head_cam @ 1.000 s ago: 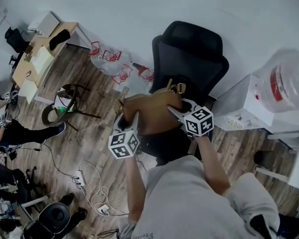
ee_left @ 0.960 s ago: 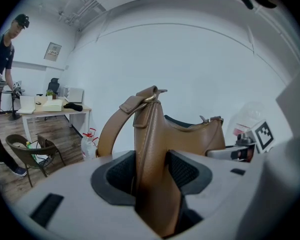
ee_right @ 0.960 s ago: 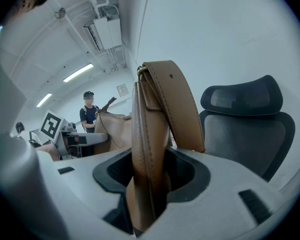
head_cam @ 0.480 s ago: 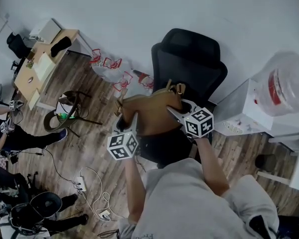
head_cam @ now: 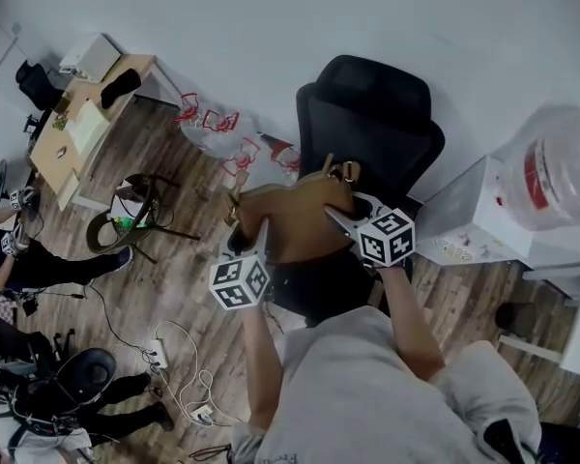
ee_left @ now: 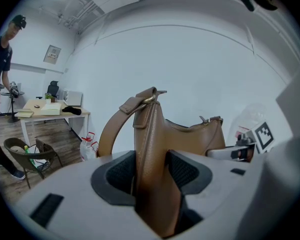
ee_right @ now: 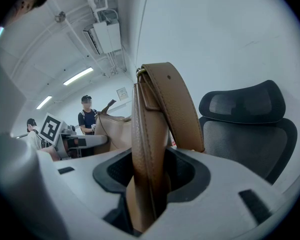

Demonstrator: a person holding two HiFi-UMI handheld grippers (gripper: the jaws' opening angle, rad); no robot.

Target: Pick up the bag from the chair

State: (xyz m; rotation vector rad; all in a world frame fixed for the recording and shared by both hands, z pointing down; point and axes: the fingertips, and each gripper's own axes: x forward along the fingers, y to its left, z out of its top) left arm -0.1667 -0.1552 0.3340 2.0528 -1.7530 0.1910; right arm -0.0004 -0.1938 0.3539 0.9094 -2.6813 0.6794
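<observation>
Plainly, the tan leather handbag (head_cam: 295,216) hangs between the two grippers, up in front of the backrest of the black office chair (head_cam: 367,114) and over its seat. The left gripper (ee_left: 152,169) has its jaws pinching one end of the handbag's body. The right gripper (ee_right: 150,174) has its jaws clamped on the other end, just below where the shoulder strap (ee_right: 175,104) is fastened.

Looks like an office: black swivel chair (head_cam: 367,124), paper-strewn worktop (head_cam: 44,143), water-cooler bottle (head_cam: 561,167), floor power strip (head_cam: 159,348), ceiling strip lights (ee_right: 78,76).
</observation>
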